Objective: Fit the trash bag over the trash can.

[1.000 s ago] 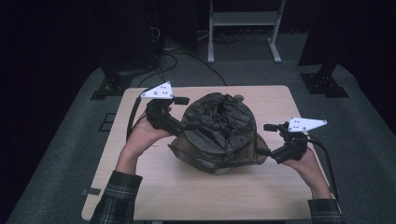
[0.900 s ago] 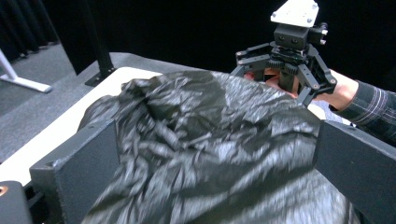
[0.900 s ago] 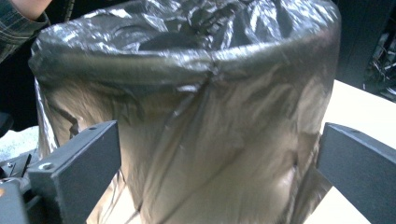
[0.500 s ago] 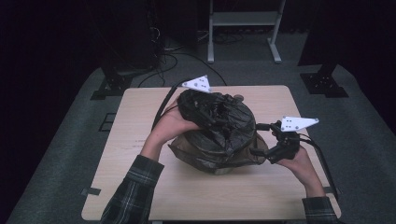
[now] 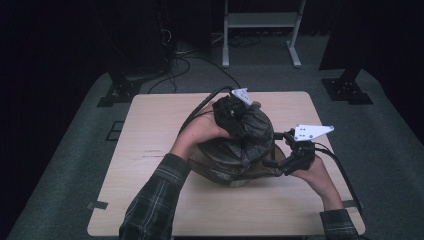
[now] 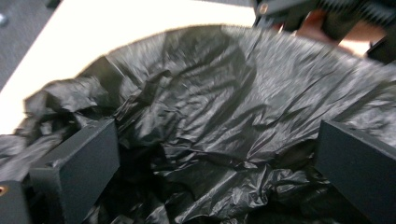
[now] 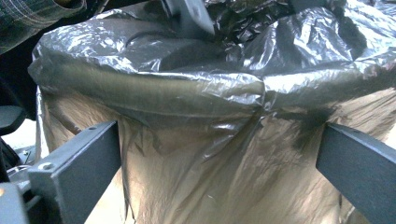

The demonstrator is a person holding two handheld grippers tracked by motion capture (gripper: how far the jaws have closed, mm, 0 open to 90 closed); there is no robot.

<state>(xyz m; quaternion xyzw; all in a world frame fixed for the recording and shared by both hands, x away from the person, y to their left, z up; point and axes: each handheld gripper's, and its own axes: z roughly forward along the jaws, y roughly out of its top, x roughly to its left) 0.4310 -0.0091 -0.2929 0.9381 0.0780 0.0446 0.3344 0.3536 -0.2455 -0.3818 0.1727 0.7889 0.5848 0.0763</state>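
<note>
A bulky black plastic bag (image 5: 235,155) sits in the middle of the wooden table (image 5: 150,150), crumpled on top and thin and brownish lower down. My left gripper (image 5: 229,112) rests on the bag's top at the far side. In the left gripper view the left gripper (image 6: 215,177) is open, its jaws wide apart with crumpled bag film (image 6: 210,116) between them. My right gripper (image 5: 274,161) is against the bag's right side. Seen in the right gripper view, the right gripper (image 7: 219,177) is open, with the bag's stretched wall (image 7: 196,154) bulging between the jaws.
Cables trail from both grippers across the table and off its edges. Bare tabletop lies left of and in front of the bag. Dark stands (image 5: 120,90) and a metal frame (image 5: 260,30) stand on the carpet beyond the table.
My left gripper has swung from the bag's left side up over its top toward the far right. The bag's top is pushed over to the right. My right gripper has barely moved.
</note>
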